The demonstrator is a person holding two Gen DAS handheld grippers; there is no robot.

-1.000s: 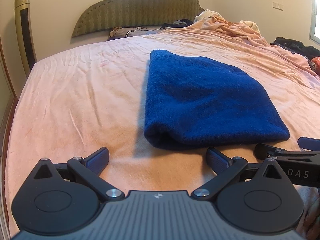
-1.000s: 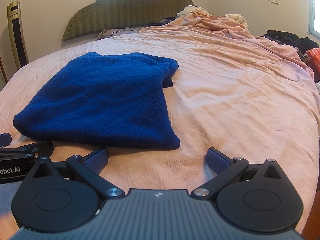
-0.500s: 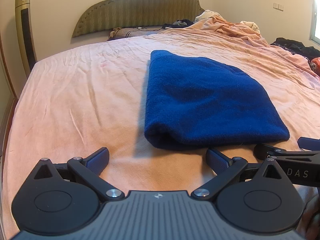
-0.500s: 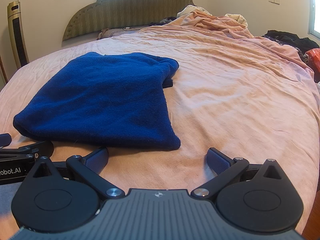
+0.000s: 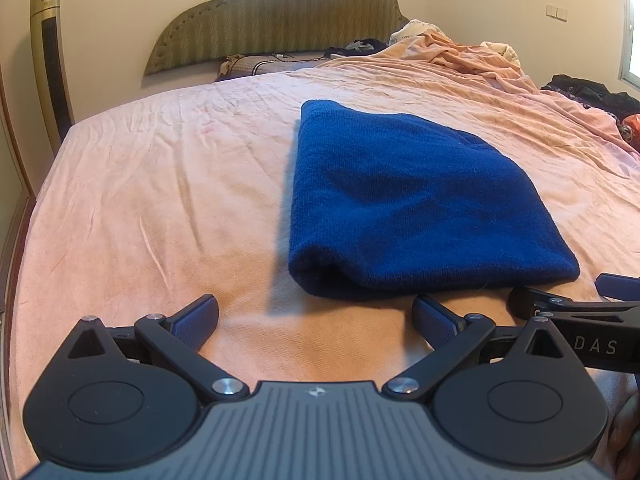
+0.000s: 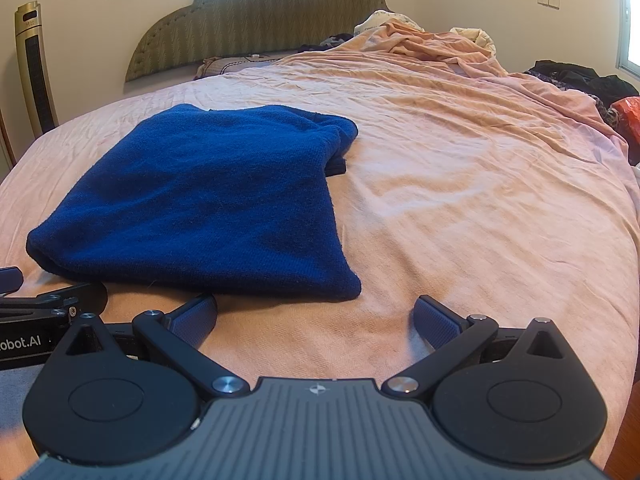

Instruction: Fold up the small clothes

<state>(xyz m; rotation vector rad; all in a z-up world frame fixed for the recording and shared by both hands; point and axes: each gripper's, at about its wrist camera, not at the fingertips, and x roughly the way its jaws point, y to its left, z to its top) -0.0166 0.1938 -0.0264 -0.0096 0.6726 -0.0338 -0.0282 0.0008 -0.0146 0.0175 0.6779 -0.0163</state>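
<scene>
Your left gripper (image 5: 315,322) sits nearest, black linkage arms with ribbed blue pads (image 5: 196,322), jaws spread wide, nothing between them, hovering low over the sheet. Your right gripper (image 6: 316,322) is the same build, also spread wide and empty; its left pad (image 6: 192,322) is just short of the cloth's near edge, contact not clear. Each gripper shows at the other camera's edge, side by side.

Just ahead lies the blue garment (image 5: 404,204), a thick fuzzy knit, folded into a rough rectangle with soft rounded edges. Its near end is a plump rolled fold; its long axis runs away from you toward the headboard. In the right wrist view the far right corner (image 6: 340,136) is bunched and a darker bit peeks out beneath it.

It rests flat on the pink bedsheet (image 6: 480,200), a fine-ribbed, lightly wrinkled cloth. Farther back, a rumpled peach blanket (image 5: 472,56), dark clothes (image 6: 576,80) at right, and a padded green zigzag headboard (image 5: 280,20).
</scene>
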